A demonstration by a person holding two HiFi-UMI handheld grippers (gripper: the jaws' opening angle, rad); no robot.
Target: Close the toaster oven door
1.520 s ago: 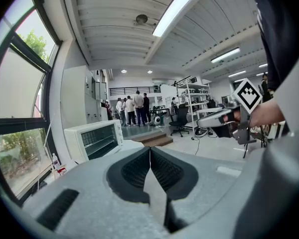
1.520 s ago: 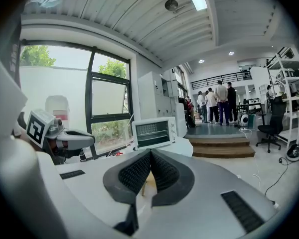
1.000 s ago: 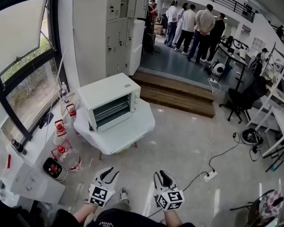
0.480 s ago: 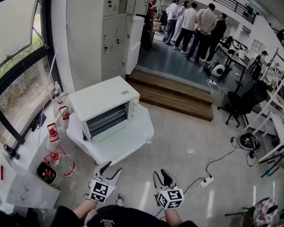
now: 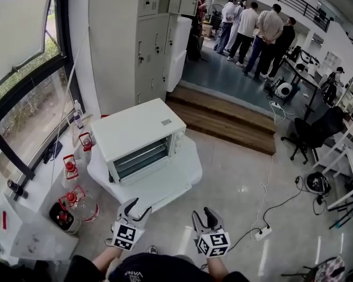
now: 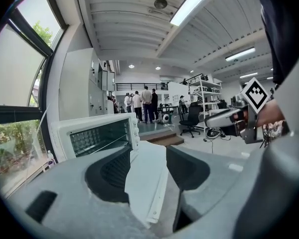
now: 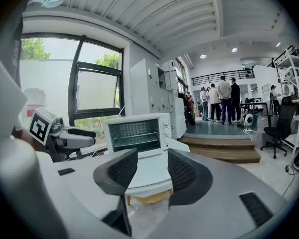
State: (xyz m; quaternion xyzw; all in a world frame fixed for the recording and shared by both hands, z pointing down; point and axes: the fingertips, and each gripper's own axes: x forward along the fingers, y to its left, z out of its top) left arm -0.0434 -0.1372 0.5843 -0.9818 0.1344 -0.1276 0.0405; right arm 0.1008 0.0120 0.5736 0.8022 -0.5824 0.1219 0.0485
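Observation:
The white toaster oven (image 5: 140, 135) stands on a low white table (image 5: 179, 178) in front of me. Its door (image 7: 147, 155) lies folded down and the wire rack inside shows. Both grippers hover low, short of the table and touching nothing. My left gripper (image 5: 136, 208) is open with nothing between its fingers. The jaws of my right gripper (image 5: 204, 215) are opening, also empty. In the left gripper view the oven (image 6: 97, 136) is seen past the spread jaws of the left gripper (image 6: 147, 168). The right gripper view frames the oven (image 7: 139, 132) between the jaws of the right gripper (image 7: 152, 171).
Red-capped bottles (image 5: 70, 166) and a jar (image 5: 79, 201) sit on the window ledge to the left. Tall white lockers (image 5: 153, 34) rise behind the oven. A wooden step (image 5: 223, 119), several standing people (image 5: 253, 28), an office chair (image 5: 312, 134) and a power strip (image 5: 262, 234) lie to the right.
Both grippers' jaws have spread wider than a second ago. The oven and table sit slightly nearer and more to the right in the head view.

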